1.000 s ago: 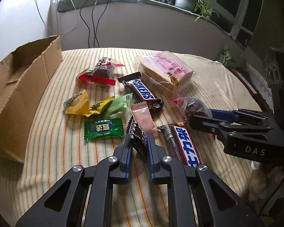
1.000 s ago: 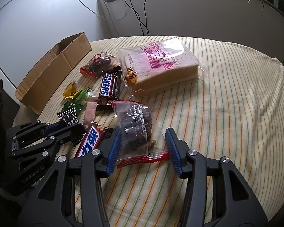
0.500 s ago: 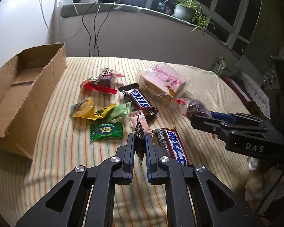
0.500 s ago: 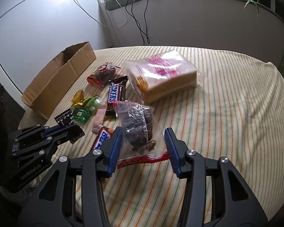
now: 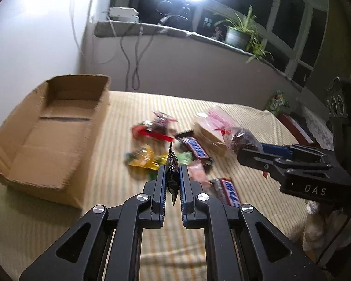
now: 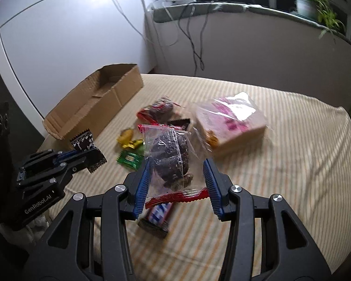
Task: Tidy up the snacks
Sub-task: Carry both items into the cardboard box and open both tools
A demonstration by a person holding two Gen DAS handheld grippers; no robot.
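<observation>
Striped yellow cloth covers the table (image 6: 280, 140), with an open brown cardboard box (image 5: 49, 135) at its left edge. Near the middle lies a clear pink-printed bread bag (image 6: 229, 121) beside loose sweets and chocolate bars. The right gripper (image 6: 176, 182) clamps a clear red-edged bag of dark cake (image 6: 170, 154), lifted off the cloth. The left gripper (image 5: 172, 178), nearly closed, pinches a small black sachet (image 5: 172, 175) above the table.
</observation>
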